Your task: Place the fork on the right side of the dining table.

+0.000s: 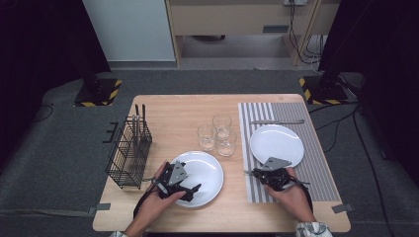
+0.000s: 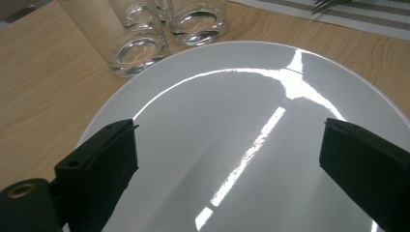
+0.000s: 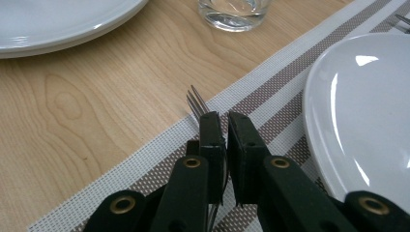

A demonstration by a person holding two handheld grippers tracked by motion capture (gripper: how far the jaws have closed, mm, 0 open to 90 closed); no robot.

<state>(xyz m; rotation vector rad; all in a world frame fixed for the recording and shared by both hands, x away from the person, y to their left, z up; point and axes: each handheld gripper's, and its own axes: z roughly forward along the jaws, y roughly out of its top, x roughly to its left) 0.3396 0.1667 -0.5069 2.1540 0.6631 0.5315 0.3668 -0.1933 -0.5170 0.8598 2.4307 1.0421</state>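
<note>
My right gripper (image 1: pixel 257 173) (image 3: pixel 225 121) is shut on a metal fork (image 3: pixel 196 103). Its tines stick out past the jaws, low over the left edge of the striped placemat (image 1: pixel 316 173) (image 3: pixel 270 96). A white plate (image 1: pixel 276 143) (image 3: pixel 362 111) lies on the mat just right of this gripper. My left gripper (image 1: pixel 190 190) (image 2: pixel 227 140) stands open above the near part of a second white plate (image 1: pixel 207 168) (image 2: pixel 241 96) on the bare wood, with nothing between its jaws.
Three clear glasses (image 1: pixel 217 136) (image 2: pixel 159 34) stand close together behind the left plate. A black wire rack (image 1: pixel 129 153) holding utensils sits at the table's left edge. A piece of cutlery (image 1: pixel 276 121) lies along the far end of the placemat.
</note>
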